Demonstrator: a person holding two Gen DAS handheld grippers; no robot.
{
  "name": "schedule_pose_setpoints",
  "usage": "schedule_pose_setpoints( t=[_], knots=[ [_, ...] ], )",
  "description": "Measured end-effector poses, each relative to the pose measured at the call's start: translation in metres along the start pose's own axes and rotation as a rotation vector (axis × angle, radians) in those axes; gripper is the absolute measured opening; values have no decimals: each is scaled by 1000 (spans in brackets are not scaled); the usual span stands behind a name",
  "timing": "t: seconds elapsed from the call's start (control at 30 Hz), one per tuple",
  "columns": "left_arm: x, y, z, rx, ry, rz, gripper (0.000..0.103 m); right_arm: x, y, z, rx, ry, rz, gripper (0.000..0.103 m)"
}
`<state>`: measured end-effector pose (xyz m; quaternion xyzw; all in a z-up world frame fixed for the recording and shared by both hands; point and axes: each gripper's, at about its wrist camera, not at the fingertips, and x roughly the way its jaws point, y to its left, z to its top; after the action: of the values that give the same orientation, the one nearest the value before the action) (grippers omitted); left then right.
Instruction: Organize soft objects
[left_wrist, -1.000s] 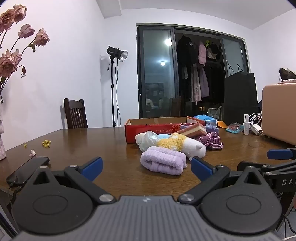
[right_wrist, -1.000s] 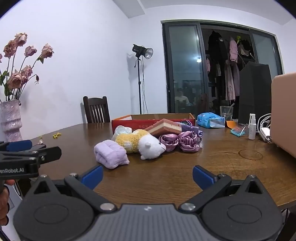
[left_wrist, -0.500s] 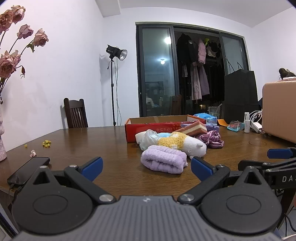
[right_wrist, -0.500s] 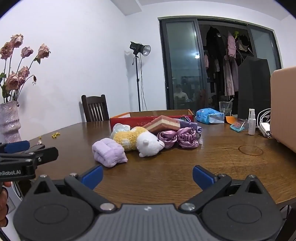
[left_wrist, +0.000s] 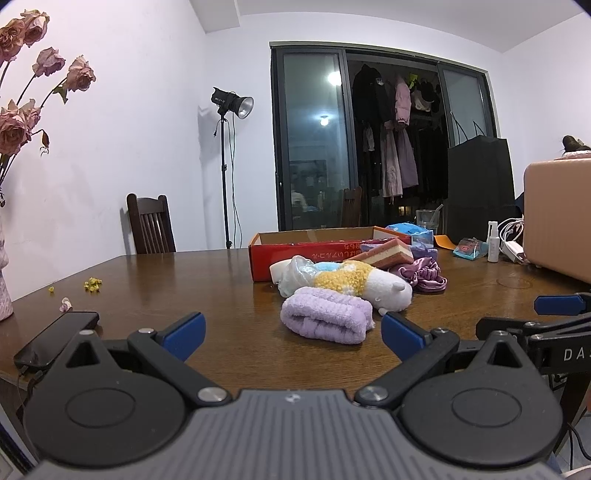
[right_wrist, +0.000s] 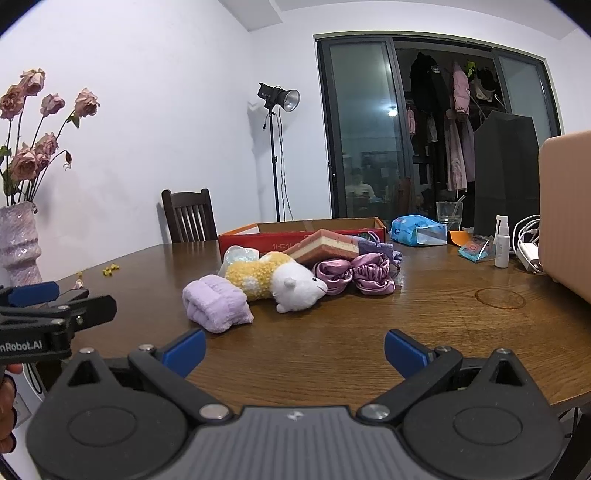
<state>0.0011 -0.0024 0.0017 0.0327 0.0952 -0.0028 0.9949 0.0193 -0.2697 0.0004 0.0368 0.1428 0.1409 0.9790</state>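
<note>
Lavender rolled towel lies on wooden table, touching plush toy at its 1 o'clock; purple scrunchies and red box beyond at 12; left gripper spread wide, empty; right gripper spread wide, empty, near table edge.

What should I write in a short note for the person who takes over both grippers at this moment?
Left gripper: open, empty, just short of the lilac rolled towel.
Right gripper: open, empty, farther back.
Heaped in front of the red cardboard box: towel, yellow-and-white plush toy, purple satin scrunchies, pink layered sponge.
Done: nothing can be seen inside the box.
Left: pick up each soft thing, probably into the box, towel first.
</note>
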Motion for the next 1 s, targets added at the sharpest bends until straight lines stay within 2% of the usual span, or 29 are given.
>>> schedule_pose_setpoints(
  t=[0.67,1.0],
  knots=[
    [-2,0,-1,-1,5,-2,103,-2,0,-2,5,-10,55,103],
    [-2,-1,-1,-2,6,0,103,-1,-2,-2,10,-2,39,103]
  ],
)
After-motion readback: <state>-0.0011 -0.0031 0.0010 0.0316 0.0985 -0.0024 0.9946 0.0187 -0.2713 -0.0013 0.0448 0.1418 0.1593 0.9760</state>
